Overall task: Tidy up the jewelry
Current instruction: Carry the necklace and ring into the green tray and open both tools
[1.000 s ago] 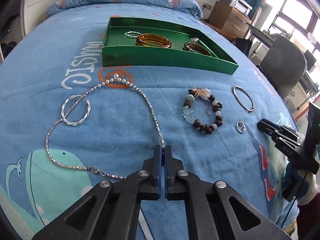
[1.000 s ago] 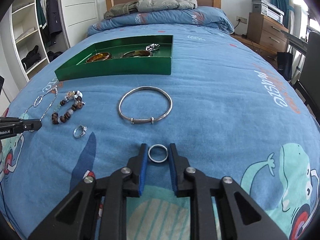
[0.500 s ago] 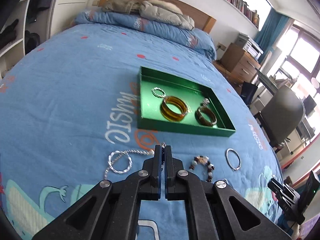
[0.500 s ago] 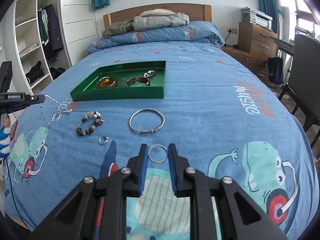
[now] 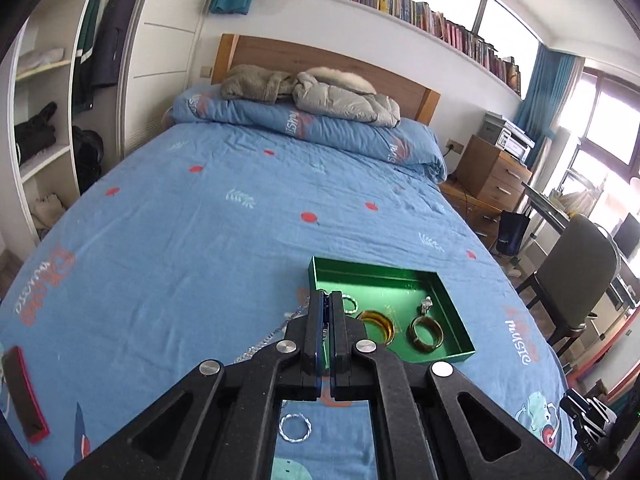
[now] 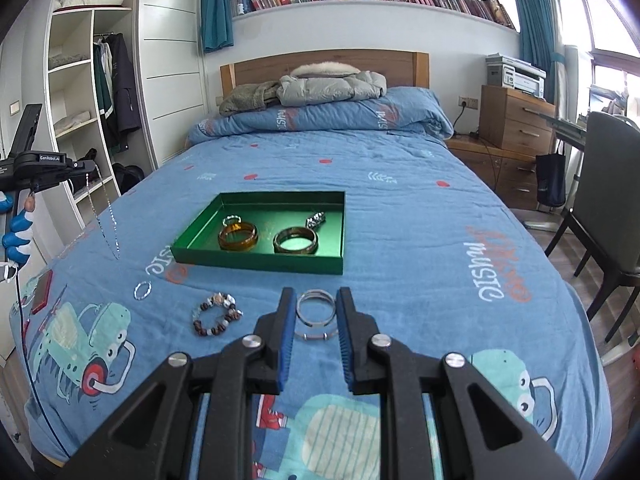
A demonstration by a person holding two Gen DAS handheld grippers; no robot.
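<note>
"GenRobot.AI" left gripper [image 6: 90, 165], "music" bedspread [image 6: 494, 268]

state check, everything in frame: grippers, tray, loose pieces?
left gripper: shut on silver chain, raised
silver chain: dangling, lower end near bedspread
right gripper: shut on small silver ring
small silver ring: clamped between jaws
green tray: open, holds bangles and rings
beaded bracelet: on bedspread
twisted silver ring: on bedspread

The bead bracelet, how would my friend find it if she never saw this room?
Start at the green tray in the middle of the blue bed. Come toward the foot of the bed, just left of the right gripper. The bead bracelet lies there, the only loop of brown and pale beads; its neighbours are plain silver rings.
</note>
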